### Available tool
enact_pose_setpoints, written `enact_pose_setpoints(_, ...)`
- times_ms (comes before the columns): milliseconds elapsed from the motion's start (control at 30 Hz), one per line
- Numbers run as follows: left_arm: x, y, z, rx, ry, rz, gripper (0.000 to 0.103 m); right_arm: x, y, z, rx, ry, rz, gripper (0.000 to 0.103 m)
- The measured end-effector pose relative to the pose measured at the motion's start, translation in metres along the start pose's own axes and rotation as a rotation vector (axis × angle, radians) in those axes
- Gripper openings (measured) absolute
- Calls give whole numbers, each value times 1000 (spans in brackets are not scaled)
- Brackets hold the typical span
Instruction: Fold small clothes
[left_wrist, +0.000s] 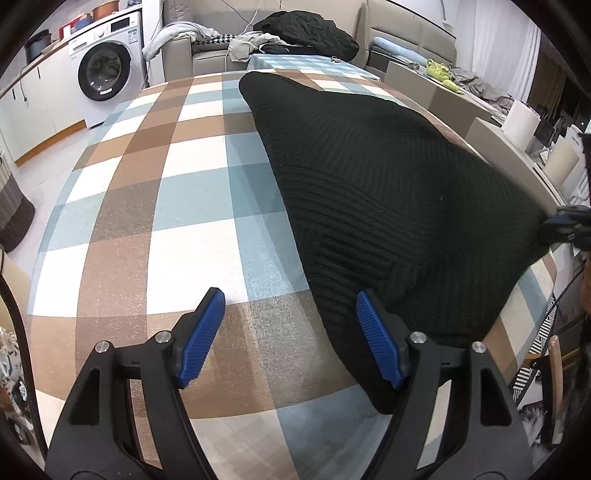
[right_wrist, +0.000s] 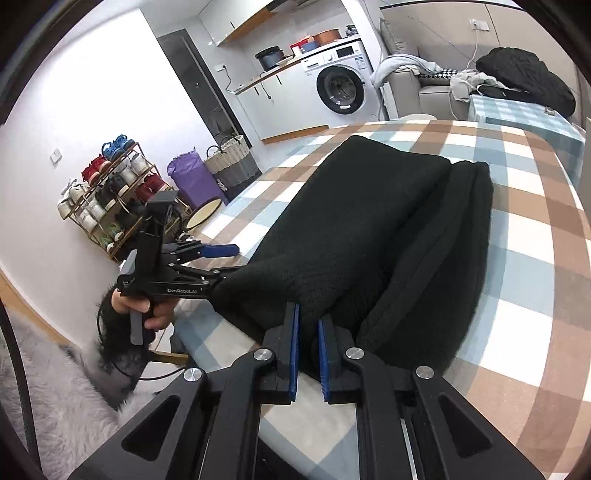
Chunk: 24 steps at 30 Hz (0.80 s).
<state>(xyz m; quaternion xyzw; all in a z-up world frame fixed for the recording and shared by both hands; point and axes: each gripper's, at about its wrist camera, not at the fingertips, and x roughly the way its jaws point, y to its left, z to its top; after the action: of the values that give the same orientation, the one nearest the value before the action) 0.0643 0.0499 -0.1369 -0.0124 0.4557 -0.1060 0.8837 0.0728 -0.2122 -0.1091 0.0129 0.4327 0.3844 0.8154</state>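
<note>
**A:** Living room doubling as laundry corner: a washing machine (left_wrist: 105, 70) at the far left, a sofa (left_wrist: 199, 44) heaped with clothes behind the table, a shoe rack (right_wrist: 110, 210) and a woven basket (right_wrist: 231, 162) along the wall. The work surface is a table under a checked cloth (left_wrist: 177, 206) in brown, pale blue and white.

**B:** And the garment?

**A:** A black ribbed knit (left_wrist: 388, 192), lying on the right half of the cloth and running from the near edge toward the far side. In the right wrist view it already looks doubled lengthwise, one thick layer over another, with a rounded fold at the far end.

**B:** The grippers?

**A:** The left gripper (left_wrist: 291, 332) is spread wide, holding nothing; its right finger sits at the knit's near left edge, its left finger over bare cloth. The right gripper (right_wrist: 308, 350) has its pads drawn close together around the near end of the knit, apparently pinching fabric, though a slim gap shows between the blue pads.

**B:** So which step?

**A:** Mid-fold, I'd judge. One corner looks secured, the other not yet. Next, the left gripper would need to close on its near corner, so both can lift together and carry the near end over toward the far end, keeping the edges level.
</note>
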Motion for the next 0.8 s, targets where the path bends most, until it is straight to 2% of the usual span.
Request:
enact_pose_setpoints(33, 0, 0, 0, 0, 0, -1, 72, 6, -7, -4, 14, 39, -34, 8)
enact_pose_setpoints(133, 0, 1, 0, 5, 1, -1, 72, 18, -18, -12, 33, 95, -57, 8)
enact_pose_setpoints(300, -10, 3, 3, -22, -9, -29, 72, 17, -17, -14, 19, 106, -62, 10)
enact_pose_setpoints(467, -28, -12, 9, -37, -101, -149, 72, 13, -15, -12, 45, 43, 3, 22)
enact_pose_setpoints(533, -25, -26, 10, -1, -105, -155, 72, 16, -19, -9, 87, 12, 41, 36)
enact_pose_setpoints(600, -17, -38, 9, 37, -82, -145, 72, 25, -24, -5, 136, 6, 52, 36)
enact_pose_setpoints(667, -10, -45, 6, 50, -55, -142, 72, 33, -27, -1, 175, 5, 45, 35)
enact_pose_setpoints(733, -6, -51, 3, 70, -41, -134, 72, 35, -26, 1, 172, -11, 39, 12)
enact_pose_setpoints(800, -6, -56, 0, 102, -38, -117, 72, 29, -20, 2, 144, -22, 24, 7)
